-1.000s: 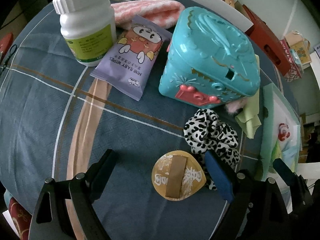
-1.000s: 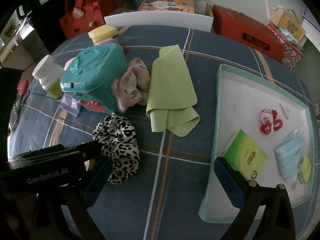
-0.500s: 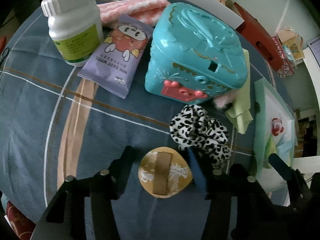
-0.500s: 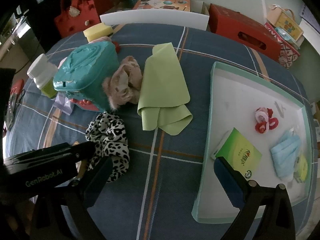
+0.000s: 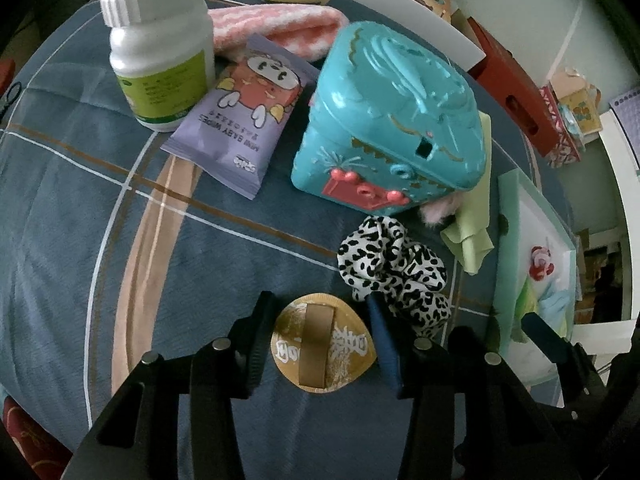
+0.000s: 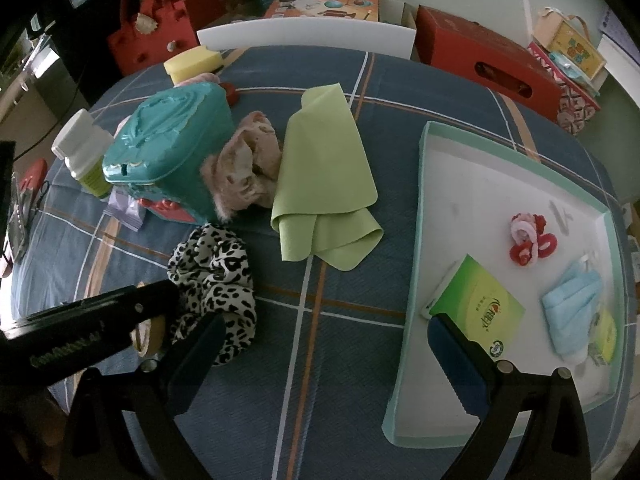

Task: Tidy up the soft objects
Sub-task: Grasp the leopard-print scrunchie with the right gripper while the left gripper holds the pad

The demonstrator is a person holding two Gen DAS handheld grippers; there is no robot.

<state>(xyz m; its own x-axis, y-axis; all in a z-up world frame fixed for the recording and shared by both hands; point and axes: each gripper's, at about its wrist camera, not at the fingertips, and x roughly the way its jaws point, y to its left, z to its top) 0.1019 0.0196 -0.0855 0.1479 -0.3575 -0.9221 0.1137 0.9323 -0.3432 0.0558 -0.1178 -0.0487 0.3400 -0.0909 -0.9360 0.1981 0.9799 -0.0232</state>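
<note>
Two claws in play. Left gripper straddles the gold puff, a flat teardrop pad with a tan strap; both fingers sit right at its edges, so I read it as clenched on the puff or a hair from contact, with the pad flat on the tablecloth. Straddling the narrow width makes sense: the strap runs along the fingers, so they bite the soft rim, not the band.

Leopard scrunchie touches the outer face of the blue finger pad; risk of dragging it on the lift.

Ahead of the left claw: teal box, wipes pack and white bottle beyond-left. Hard goods, likely not sort targets.

Right gripper hangs released, jaws wide, nothing between them. Its right finger overlaps the near edge of the tray, where green packet, blue mask and red hair ties already sit, so the tray looks like the drop zone. Green cloth and pink fuzzy item lie ahead-left of it, unsorted.
</note>
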